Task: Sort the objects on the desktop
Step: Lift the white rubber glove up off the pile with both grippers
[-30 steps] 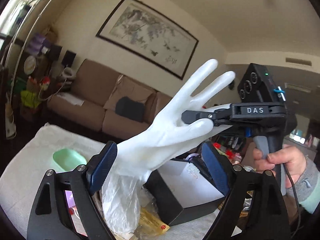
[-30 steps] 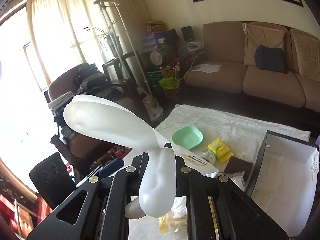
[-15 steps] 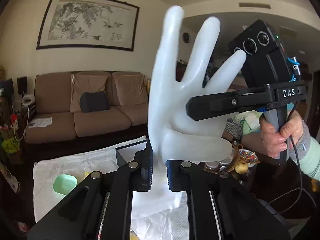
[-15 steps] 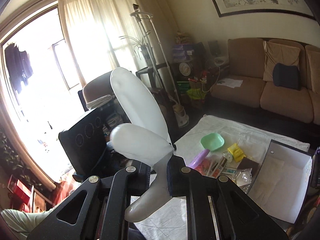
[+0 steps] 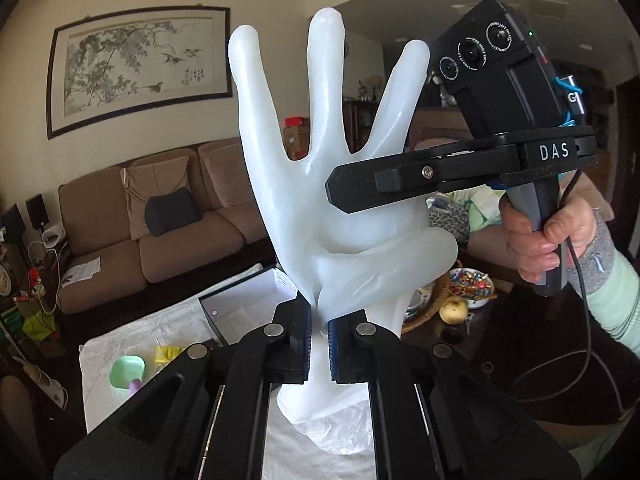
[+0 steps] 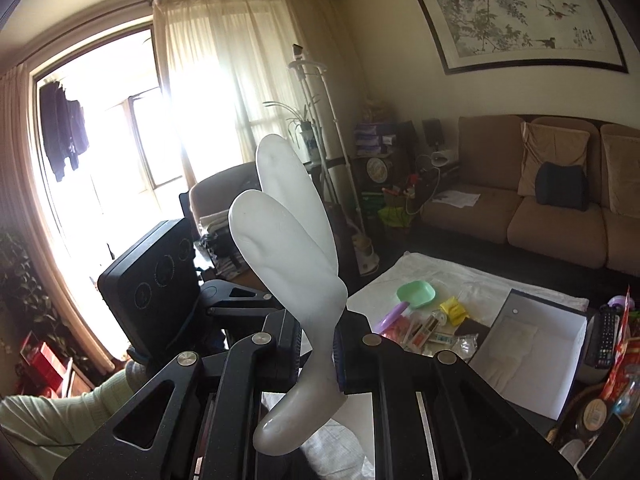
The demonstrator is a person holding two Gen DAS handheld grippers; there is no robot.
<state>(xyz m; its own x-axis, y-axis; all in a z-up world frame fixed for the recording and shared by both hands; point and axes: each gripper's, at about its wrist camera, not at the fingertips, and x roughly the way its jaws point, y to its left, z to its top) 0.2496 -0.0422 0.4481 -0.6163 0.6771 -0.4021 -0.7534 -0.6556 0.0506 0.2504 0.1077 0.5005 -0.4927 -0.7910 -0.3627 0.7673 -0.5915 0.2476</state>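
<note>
Left wrist view: the left gripper point(image 5: 319, 338) has its fingers closed on the wrist of the translucent white silicone hand model point(image 5: 320, 184), which stands upright, raised above the worktop point(image 5: 132, 340) covered in white cloth. The right gripper point(image 5: 344, 192) crosses in front of the model's palm. A clear plastic bag point(image 5: 344, 432) hangs at the model's base.

Right wrist view: the right gripper point(image 6: 318, 348) has its fingers closed on the hand model point(image 6: 296, 260) near the palm edge. On the worktop point(image 6: 460, 276) below lie a mint green square dish point(image 6: 416, 294), yellow packets point(image 6: 454, 310) and an open black box with white interior point(image 6: 528, 348).
</note>
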